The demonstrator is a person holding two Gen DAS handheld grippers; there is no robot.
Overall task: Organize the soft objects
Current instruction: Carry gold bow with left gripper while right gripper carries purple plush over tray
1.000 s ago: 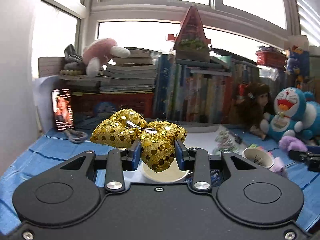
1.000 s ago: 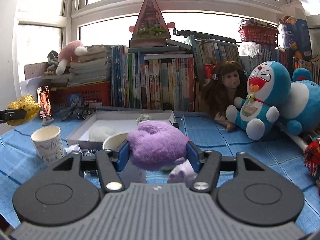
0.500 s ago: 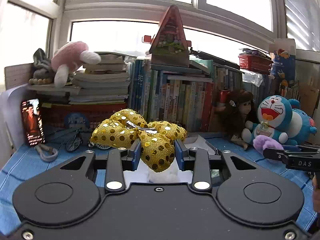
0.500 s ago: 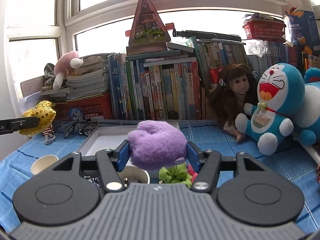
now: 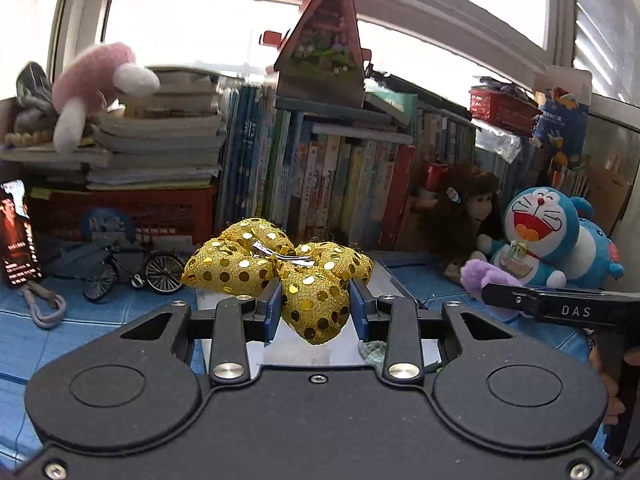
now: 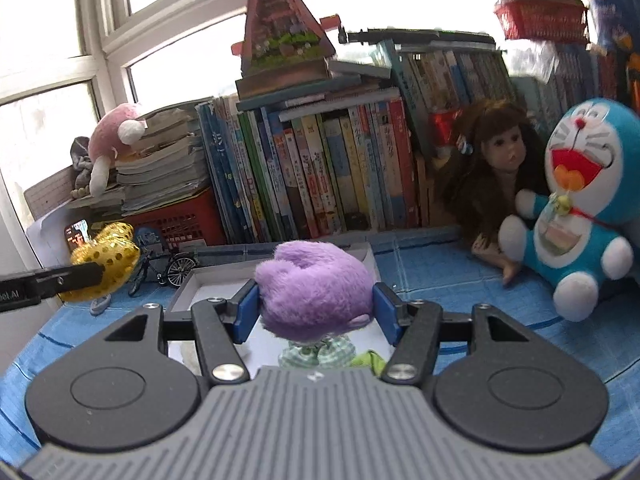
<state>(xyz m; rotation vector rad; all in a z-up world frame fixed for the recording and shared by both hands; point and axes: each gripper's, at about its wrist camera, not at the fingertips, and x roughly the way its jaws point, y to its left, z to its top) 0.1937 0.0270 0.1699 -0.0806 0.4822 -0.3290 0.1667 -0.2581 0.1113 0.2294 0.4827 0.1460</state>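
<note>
Gold sequinned bow [image 5: 280, 272]: clamped between left gripper [image 5: 315, 308] jaws.
Purple plush [image 6: 316, 284]: gripped between right gripper [image 6: 316, 312] jaws.
Right view only: checked cloth [image 6: 316, 354] beneath jaws.

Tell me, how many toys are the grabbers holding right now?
2. The left gripper pinches a gold spotted bow; the right gripper squeezes a purple plush. Both are lifted above the white tray.

Both wrist views look forward and slightly down, close over the blue worktop [image 5: 120, 312]; both share the book row [image 6: 320, 176], doll [image 5: 464, 216], white tray [image 6: 192, 284]
</note>
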